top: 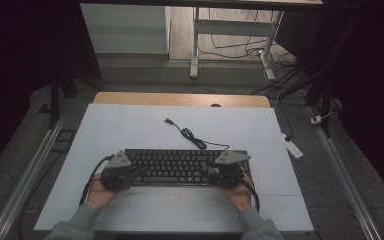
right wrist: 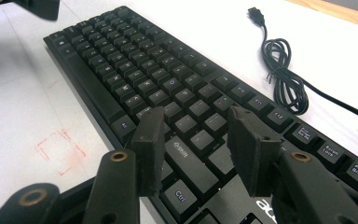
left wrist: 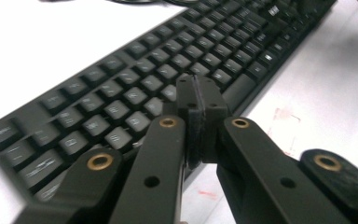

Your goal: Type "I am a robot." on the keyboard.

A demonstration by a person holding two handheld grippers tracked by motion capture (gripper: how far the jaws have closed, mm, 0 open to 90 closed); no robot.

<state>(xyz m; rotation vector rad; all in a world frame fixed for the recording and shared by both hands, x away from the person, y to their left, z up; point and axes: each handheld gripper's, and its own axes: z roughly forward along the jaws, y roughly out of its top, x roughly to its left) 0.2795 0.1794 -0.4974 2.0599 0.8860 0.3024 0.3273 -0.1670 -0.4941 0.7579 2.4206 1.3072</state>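
Observation:
A black keyboard (top: 180,167) lies flat on the white sheet, near the front of the table. My left gripper (top: 130,175) is at its left end. In the left gripper view the left gripper (left wrist: 199,93) is shut, pads pressed together with nothing between them, just over the front rows of keys of the keyboard (left wrist: 168,60). My right gripper (top: 215,172) is at the right end. In the right gripper view the right gripper (right wrist: 193,126) stands open above the keys near the right Shift of the keyboard (right wrist: 135,60). The keyboard's black cable (top: 190,134) trails away behind it.
The white sheet (top: 130,130) covers a wooden table (top: 180,98). The coiled cable (right wrist: 284,79) ends in a loose USB plug (right wrist: 256,14). A faint red square (right wrist: 60,149) is drawn in front of the keyboard. A power strip (top: 294,148) lies on the floor at the right.

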